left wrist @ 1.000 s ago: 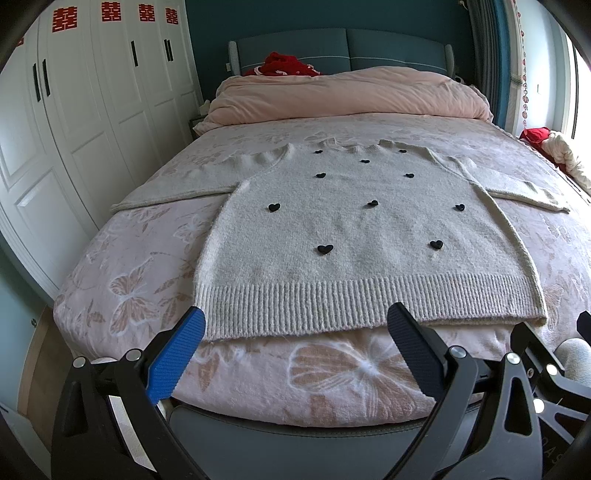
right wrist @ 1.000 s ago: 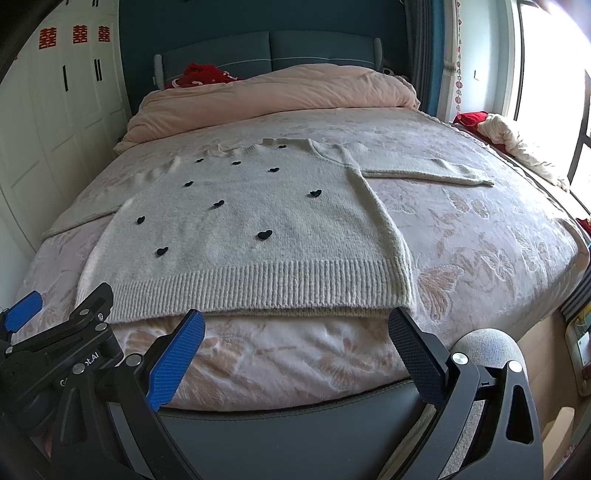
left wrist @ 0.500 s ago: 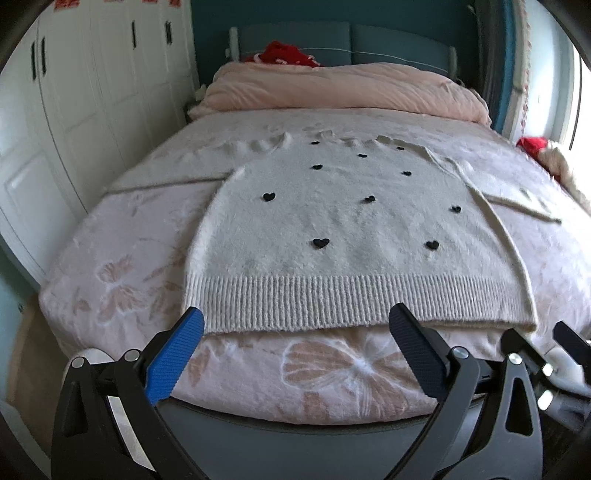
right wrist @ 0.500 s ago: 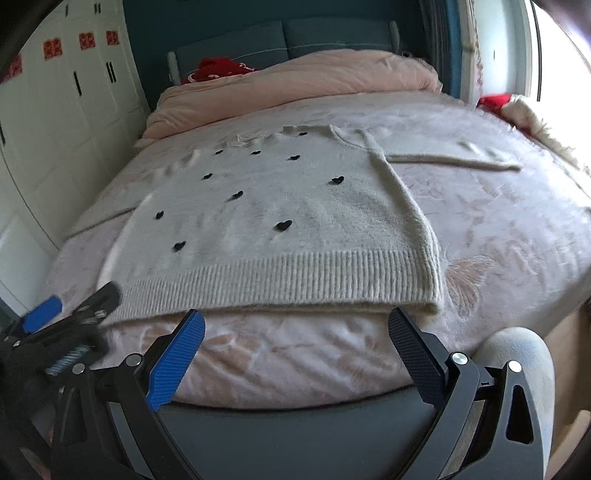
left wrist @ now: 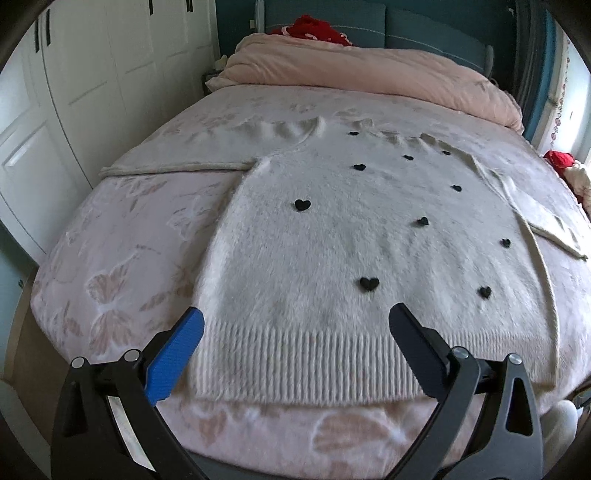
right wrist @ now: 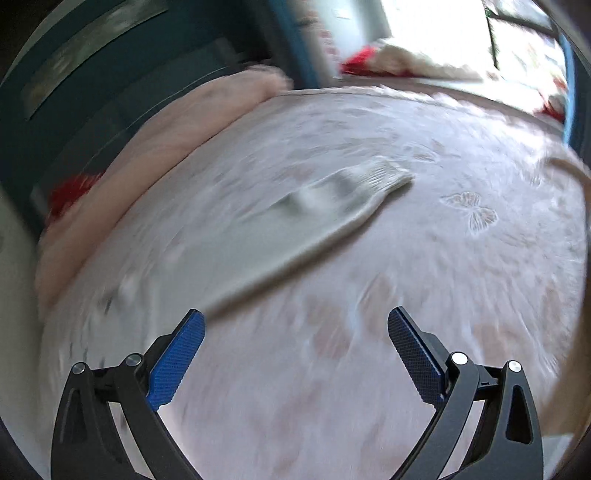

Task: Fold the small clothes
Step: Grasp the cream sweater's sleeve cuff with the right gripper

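Note:
A cream knit sweater (left wrist: 354,243) with small black hearts lies flat on the pink bed, sleeves spread to both sides. My left gripper (left wrist: 295,332) is open and empty, hovering just over the sweater's ribbed hem (left wrist: 303,365) near its left corner. In the blurred right wrist view, my right gripper (right wrist: 295,339) is open and empty above the bedspread, with the sweater's right sleeve (right wrist: 325,218) and its ribbed cuff lying ahead of it.
The pink butterfly bedspread (left wrist: 122,266) covers the bed. A folded pink duvet (left wrist: 369,74) lies at the head, with something red (left wrist: 314,29) behind it. White wardrobes (left wrist: 85,74) stand on the left. A bright window (right wrist: 436,29) and more cloth are on the right.
Both grippers moved forward over the bed. The left one now hangs over the hem. The right one swung fast to the right, toward the right sleeve. Both stayed open.

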`<move>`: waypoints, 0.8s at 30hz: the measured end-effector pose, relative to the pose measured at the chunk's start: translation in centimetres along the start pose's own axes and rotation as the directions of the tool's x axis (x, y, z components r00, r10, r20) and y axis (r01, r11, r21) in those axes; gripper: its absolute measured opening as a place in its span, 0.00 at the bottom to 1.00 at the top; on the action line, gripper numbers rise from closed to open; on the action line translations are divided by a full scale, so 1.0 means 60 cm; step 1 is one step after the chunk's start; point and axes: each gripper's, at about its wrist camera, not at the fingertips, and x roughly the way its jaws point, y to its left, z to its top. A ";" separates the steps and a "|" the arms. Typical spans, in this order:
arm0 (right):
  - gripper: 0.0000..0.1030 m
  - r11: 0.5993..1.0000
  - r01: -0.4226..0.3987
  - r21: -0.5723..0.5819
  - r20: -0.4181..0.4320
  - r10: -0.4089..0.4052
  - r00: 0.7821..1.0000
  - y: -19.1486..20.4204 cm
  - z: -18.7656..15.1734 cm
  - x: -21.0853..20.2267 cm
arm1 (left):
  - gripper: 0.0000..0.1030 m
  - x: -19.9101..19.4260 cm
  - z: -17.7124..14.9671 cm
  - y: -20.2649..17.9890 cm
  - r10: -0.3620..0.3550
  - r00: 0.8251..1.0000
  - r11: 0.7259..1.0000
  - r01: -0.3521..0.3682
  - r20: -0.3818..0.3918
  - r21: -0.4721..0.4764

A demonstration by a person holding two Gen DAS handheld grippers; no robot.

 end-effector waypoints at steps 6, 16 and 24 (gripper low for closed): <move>0.89 0.975 0.014 0.220 -0.018 -0.010 1.000 -0.064 0.083 0.124 | 0.95 0.050 0.017 -0.032 0.001 0.999 1.000 0.000 -0.040 0.016; 0.12 0.972 -0.004 0.234 -0.026 0.011 1.000 -0.035 0.139 0.203 | 0.95 0.106 0.033 -0.055 -0.020 0.996 1.000 0.022 -0.085 0.023; 0.11 0.823 -0.500 -0.269 0.033 0.527 0.849 0.335 0.131 0.022 | 0.95 0.102 0.061 -0.021 -0.088 0.995 0.994 0.085 -0.048 -0.071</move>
